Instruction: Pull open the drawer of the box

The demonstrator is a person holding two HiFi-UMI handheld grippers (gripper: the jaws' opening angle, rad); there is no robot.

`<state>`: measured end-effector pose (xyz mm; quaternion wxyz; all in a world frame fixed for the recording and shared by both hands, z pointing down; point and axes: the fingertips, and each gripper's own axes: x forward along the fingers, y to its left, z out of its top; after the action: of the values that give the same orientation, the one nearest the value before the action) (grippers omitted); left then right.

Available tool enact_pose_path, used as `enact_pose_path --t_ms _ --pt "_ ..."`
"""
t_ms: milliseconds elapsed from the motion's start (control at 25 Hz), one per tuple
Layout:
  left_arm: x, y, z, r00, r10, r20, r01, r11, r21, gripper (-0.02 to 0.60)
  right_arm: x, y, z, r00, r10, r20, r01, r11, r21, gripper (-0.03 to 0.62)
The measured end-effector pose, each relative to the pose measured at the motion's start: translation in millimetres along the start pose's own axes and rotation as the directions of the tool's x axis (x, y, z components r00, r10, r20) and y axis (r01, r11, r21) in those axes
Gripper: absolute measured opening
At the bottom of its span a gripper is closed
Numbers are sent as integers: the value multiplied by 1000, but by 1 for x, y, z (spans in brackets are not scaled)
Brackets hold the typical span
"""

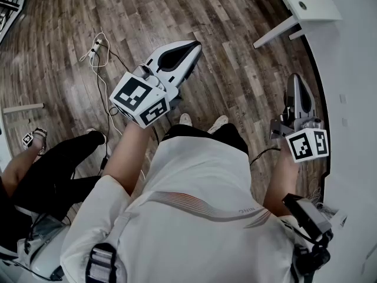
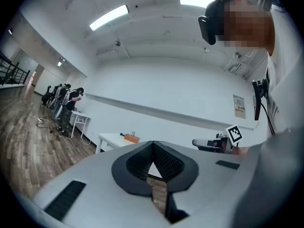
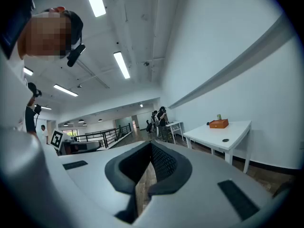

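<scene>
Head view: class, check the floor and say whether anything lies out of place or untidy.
A white cable lies in loose, tangled loops on the wood floor at upper left, a possible trip hazard. Nothing looks spilled or broken.

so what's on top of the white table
On the table: an orange box toward its far end, a small greenish item behind it, a dark round spot. The drawer is too small to see.
</scene>
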<state>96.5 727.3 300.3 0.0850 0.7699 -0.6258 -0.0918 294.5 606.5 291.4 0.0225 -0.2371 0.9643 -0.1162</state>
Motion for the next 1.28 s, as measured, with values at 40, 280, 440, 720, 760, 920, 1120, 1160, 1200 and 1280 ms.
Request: enact_pose_path --t_ms 40,280,440,720,760,920,1120,1160,1200,1280 --pt "3 6 1 1000 3 0 -3 1000 -4 11 6 -2 -2 1000 -1 -4 1 1000 2 0" --pt "33 35 -6 999 33 -29 -34 999 -42 11 45 -25 -12 999 13 -32 -12 999 38 0" --pt "93 58 0 999 25 -39 -26 999 -19 11 86 -72 -1 1000 15 1 -15 998 58 0" --pt "220 86 23 999 20 -36 -20 1000 -15 11 156 -167 35 999 23 29 -25 997 66 0" --pt "239 89 27 999 21 -37 -22 1000 -11 11 165 -182 40 999 27 29 -29 997 71 0" --pt "303 94 31 998 25 -54 -24 1000 17 11 195 -238 52 999 40 33 -43 995 92 0" --pt "352 99 37 996 14 -84 -12 999 33 11 216 -275 65 998 33 50 -38 993 114 0" --pt "360 102 40 996 8 -88 -5 999 38 11 220 -280 67 998 26 56 -33 992 120 0" --pt "369 105 42 996 1 -90 3 999 40 11 224 -286 68 998 20 59 -27 992 124 0" --pt "388 111 43 996 -21 -90 24 999 38 11 231 -299 67 999 2 54 -9 992 125 0"
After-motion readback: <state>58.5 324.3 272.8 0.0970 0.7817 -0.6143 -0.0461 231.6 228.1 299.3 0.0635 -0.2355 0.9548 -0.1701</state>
